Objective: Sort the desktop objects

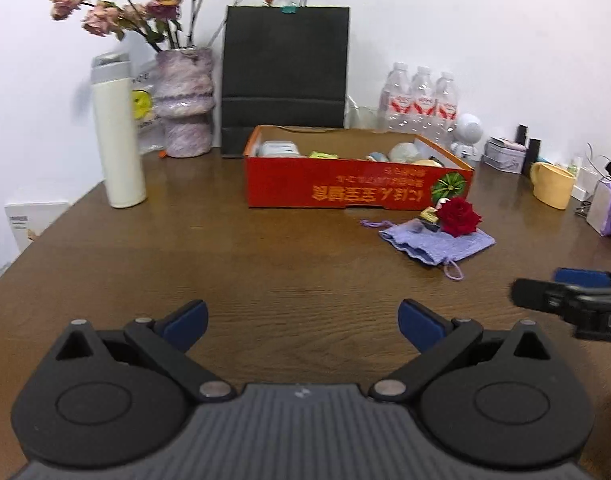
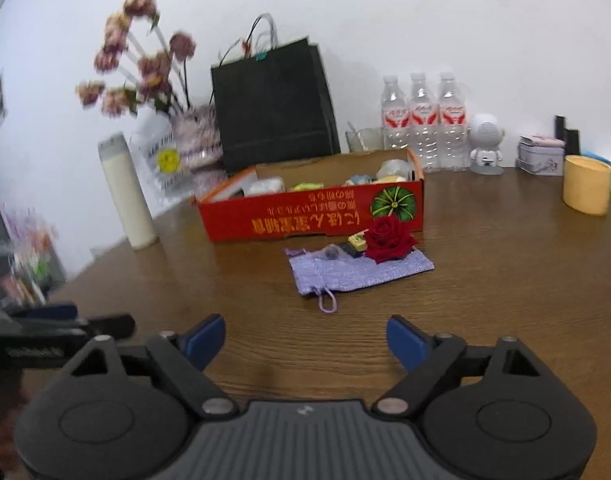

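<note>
From the left wrist view, the left gripper [image 1: 303, 326] hangs low over the near part of the brown table [image 1: 265, 264], its blue pads spread wide with nothing but bare wood between them. Toward the table's far edge sits the red box [image 1: 357, 188], already holding several small items, so some sorting looks done. Just in front of the box's right corner a lilac drawstring pouch [image 1: 437, 244] lies flat, with a red rose [image 1: 459, 216] and a couple of small wrapped bits on its far end; these look like what is left to put away. The right gripper [image 1: 565, 296] pokes in at the right edge of this view, too side-on to judge here. A tall white bottle [image 1: 119, 136] stands near the left edge, and a yellow mug [image 1: 551, 186] stands to the right. From the right wrist view, the right gripper [image 2: 305, 340] is parted fairly wide, holding nothing, and points straight at the pouch [image 2: 357, 272] and rose [image 2: 387, 238], which lie well ahead of its pads. The box [image 2: 313, 212] sits just behind them. I would judge the task partway through, with the next pick not yet begun.
</note>
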Tool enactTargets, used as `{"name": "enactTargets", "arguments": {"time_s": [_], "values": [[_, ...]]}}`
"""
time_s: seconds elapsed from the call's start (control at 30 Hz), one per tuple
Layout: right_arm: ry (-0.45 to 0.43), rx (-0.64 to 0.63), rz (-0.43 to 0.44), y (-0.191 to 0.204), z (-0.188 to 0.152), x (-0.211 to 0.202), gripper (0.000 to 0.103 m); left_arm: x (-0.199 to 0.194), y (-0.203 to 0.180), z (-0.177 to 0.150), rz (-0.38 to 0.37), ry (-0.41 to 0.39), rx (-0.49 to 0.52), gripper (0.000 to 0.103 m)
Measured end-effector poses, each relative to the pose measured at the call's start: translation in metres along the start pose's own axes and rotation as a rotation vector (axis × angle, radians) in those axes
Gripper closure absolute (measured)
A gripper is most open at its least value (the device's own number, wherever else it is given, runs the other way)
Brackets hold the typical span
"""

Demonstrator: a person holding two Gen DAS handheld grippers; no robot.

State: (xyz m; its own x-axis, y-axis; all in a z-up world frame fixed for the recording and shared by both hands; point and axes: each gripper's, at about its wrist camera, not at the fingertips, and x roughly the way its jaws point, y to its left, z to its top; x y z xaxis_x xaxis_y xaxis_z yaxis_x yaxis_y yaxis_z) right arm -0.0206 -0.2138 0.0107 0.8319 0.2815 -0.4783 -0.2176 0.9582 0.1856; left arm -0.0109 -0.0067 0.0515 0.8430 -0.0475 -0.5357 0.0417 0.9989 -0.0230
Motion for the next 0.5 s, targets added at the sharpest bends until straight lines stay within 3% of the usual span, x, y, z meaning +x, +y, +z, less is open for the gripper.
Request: {"name": "enactTargets", "arguments": {"time_s": [0.07, 0.2, 0.33, 0.5], "values": [[0.025, -0.019, 0.011, -0.007, 0.007, 0.015, 0.034, 0.009, -0.004, 0.003, -0.011, 0.014, 0.011, 0.001], [0.062, -0.021, 0.008, -0.022, 0.023, 0.05, 0.057, 0.028, -0.011, 0.017, -0.056, 0.005, 0.043, 0.017], [0.071, -0.082, 0.0, -0.032, 0.049, 0.094, 0.065, 0.059, -0.017, 0.042, -0.119, -0.012, 0.017, 0.033], [0.103, -0.136, 0.011, -0.045, 0.077, 0.156, 0.082, 0.103, -0.03, 0.065, -0.15, 0.032, 0.013, 0.043]]}}
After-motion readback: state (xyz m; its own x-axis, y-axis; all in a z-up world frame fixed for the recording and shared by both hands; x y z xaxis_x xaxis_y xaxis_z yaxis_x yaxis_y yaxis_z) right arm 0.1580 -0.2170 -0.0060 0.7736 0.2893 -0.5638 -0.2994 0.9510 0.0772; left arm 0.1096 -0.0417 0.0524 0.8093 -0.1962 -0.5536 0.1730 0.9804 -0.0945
